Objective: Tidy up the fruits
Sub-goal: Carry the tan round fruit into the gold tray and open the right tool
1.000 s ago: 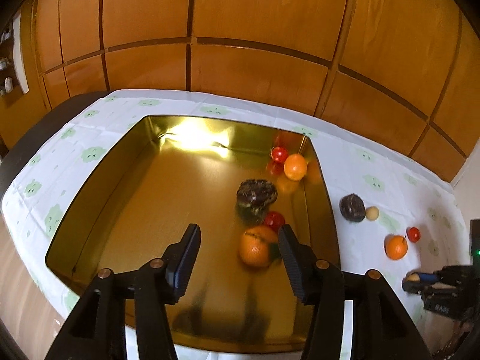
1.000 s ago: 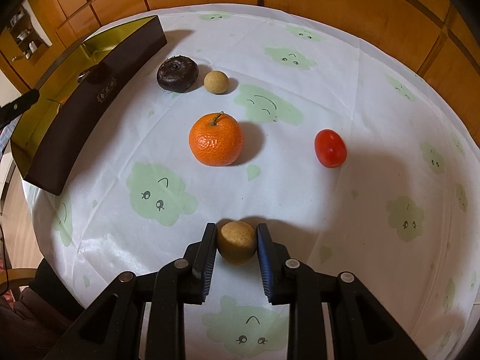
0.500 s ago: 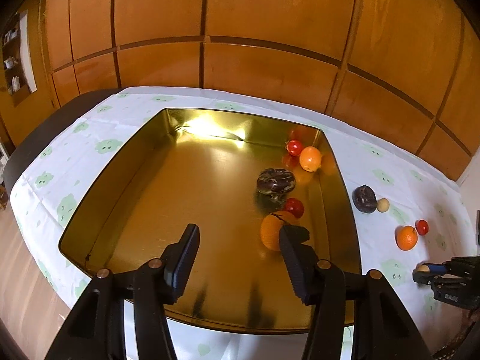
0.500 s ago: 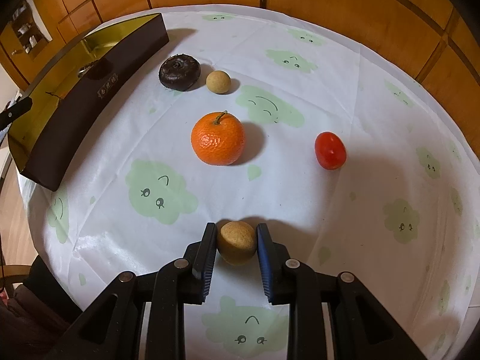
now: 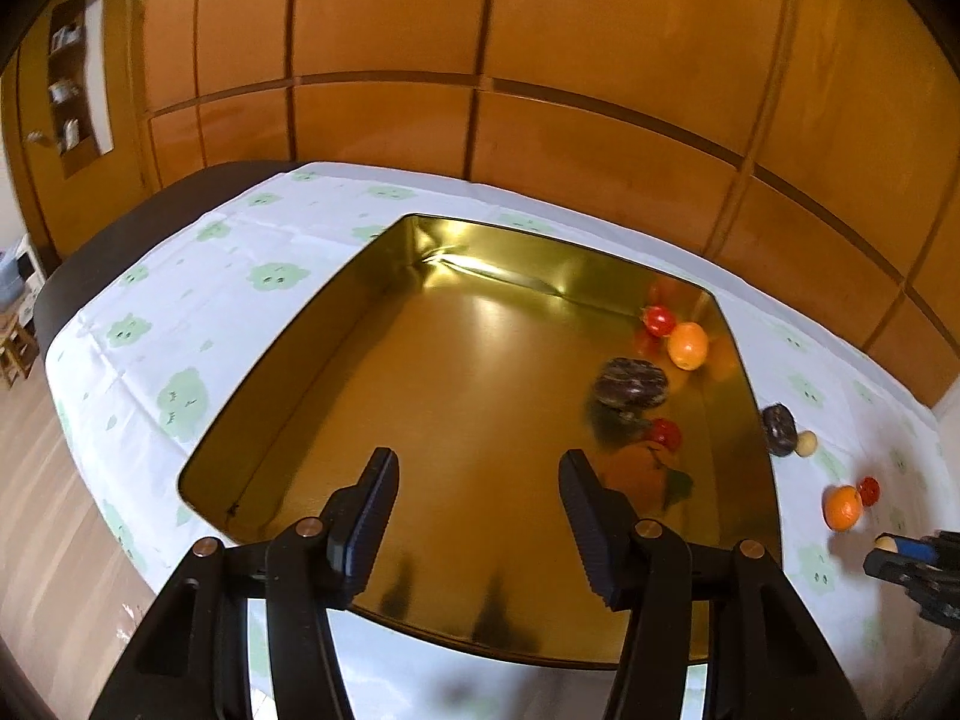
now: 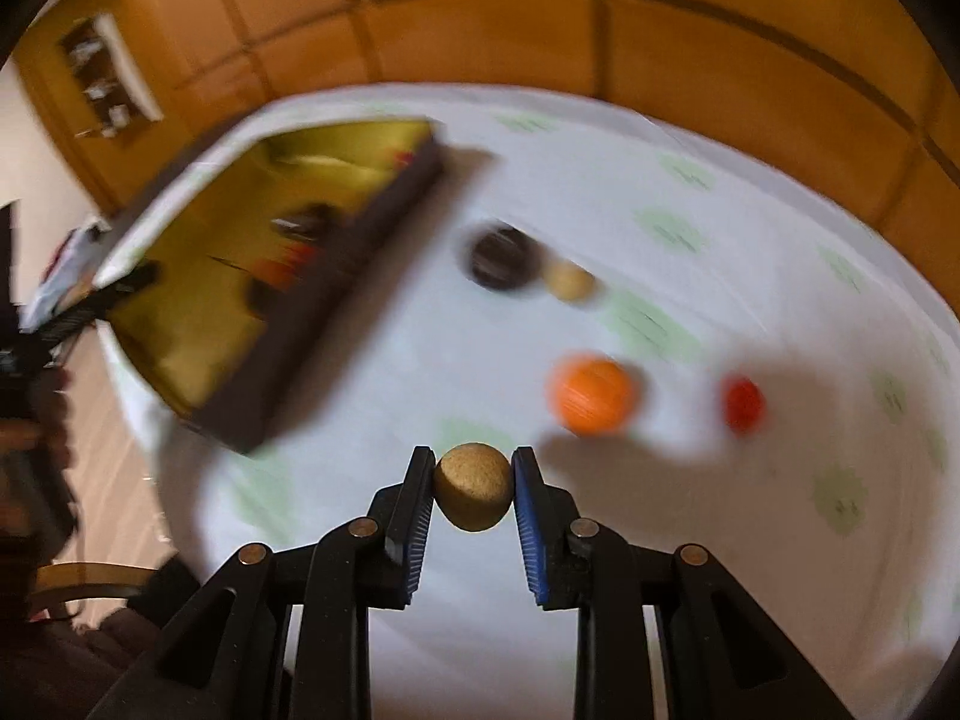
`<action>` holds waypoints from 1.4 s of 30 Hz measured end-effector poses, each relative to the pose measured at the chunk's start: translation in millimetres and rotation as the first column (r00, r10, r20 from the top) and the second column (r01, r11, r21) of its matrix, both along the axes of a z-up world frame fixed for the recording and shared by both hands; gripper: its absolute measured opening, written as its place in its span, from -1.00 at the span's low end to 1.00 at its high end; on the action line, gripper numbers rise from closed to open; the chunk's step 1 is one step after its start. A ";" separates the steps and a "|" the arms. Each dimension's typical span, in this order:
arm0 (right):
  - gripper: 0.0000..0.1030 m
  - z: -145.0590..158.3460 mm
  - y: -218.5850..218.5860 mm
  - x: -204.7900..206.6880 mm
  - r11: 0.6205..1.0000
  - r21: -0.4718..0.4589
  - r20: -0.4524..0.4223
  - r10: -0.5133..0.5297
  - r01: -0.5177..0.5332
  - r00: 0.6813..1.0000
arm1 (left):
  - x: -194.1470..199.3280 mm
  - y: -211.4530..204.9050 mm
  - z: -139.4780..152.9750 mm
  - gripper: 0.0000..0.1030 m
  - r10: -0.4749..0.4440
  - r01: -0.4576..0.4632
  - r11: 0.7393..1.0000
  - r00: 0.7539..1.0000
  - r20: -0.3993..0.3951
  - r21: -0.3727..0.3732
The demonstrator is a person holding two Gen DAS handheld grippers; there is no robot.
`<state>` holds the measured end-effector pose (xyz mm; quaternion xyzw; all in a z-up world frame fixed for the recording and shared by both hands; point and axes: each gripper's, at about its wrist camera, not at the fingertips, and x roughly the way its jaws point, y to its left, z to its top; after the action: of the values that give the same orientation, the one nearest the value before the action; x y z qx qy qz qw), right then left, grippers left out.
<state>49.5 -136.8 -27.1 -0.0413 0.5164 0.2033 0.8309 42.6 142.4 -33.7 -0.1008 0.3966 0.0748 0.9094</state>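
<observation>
My right gripper (image 6: 473,495) is shut on a small tan round fruit (image 6: 473,495) and holds it above the tablecloth. Beyond it lie an orange (image 6: 593,395), a red tomato (image 6: 743,403), a dark purple fruit (image 6: 501,257) and another tan fruit (image 6: 569,279). My left gripper (image 5: 477,510) is open and empty above the near part of the gold tray (image 5: 384,372). The tray holds an orange (image 5: 688,345), a tomato (image 5: 658,320), a dark fruit (image 5: 630,383), another tomato (image 5: 665,433) and an orange (image 5: 639,474) behind my right finger.
The table has a white cloth with green prints (image 5: 192,330). Wooden wall panels (image 5: 540,60) stand behind it. The tray's dark outer wall (image 6: 336,300) lies left of the loose fruits. The right gripper shows at the left wrist view's right edge (image 5: 906,558).
My right gripper has lifted the tan fruit off the cloth and swung toward the tray; its view is blurred. My left gripper has pulled back and up from the tray.
</observation>
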 end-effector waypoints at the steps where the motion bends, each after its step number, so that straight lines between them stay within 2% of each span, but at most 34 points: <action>1: -0.49 6.7 12.9 -0.4 0.999 0.021 0.019 0.031 -0.031 0.999 | -0.2 1.6 0.5 0.10 0.005 -0.005 1.000 1.000 0.001 -0.001; 5: -0.49 27.5 57.4 -0.3 0.986 0.099 0.084 0.128 -0.136 0.988 | -1.9 7.8 3.0 0.10 0.020 -0.020 1.000 1.000 0.010 -0.002; 8: -0.49 32.4 90.2 -0.4 0.971 0.117 0.112 0.195 -0.208 0.974 | -3.7 10.8 3.8 0.10 0.023 -0.023 1.000 1.000 0.010 -0.004; 10: -0.49 26.2 112.1 4.0 0.966 0.099 0.108 0.228 -0.238 0.968 | -4.2 12.0 3.9 0.10 0.024 -0.024 1.000 1.000 0.012 -0.006; 17: -0.49 -7.1 145.1 16.4 0.958 0.057 0.042 0.278 -0.280 0.960 | -6.0 14.5 2.5 0.10 0.021 -0.021 1.000 1.000 0.007 -0.004; 23: -0.48 -23.9 153.4 17.6 0.957 0.025 0.006 0.289 -0.289 0.957 | -6.6 13.4 0.7 0.10 0.016 -0.016 1.000 1.000 0.009 0.010; 27: -0.44 -26.3 153.5 15.3 0.959 0.007 0.019 0.285 -0.285 0.958 | -7.0 12.8 0.2 0.10 0.013 -0.013 1.000 1.000 0.007 0.012; 36: -0.44 -14.1 140.7 12.0 0.969 0.048 0.055 0.241 -0.244 0.969 | -9.7 6.1 2.2 0.10 -0.002 0.001 1.000 1.000 0.010 0.024; 42: -0.44 -0.5 117.0 8.8 0.980 0.076 0.094 0.177 -0.184 0.980 | -11.6 1.9 5.7 0.10 -0.014 0.014 0.999 1.000 0.017 0.033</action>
<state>58.4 -19.8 -27.6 -0.0617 0.4648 0.2977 0.8316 31.0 144.3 -28.0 -0.0835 0.3884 0.0741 0.9147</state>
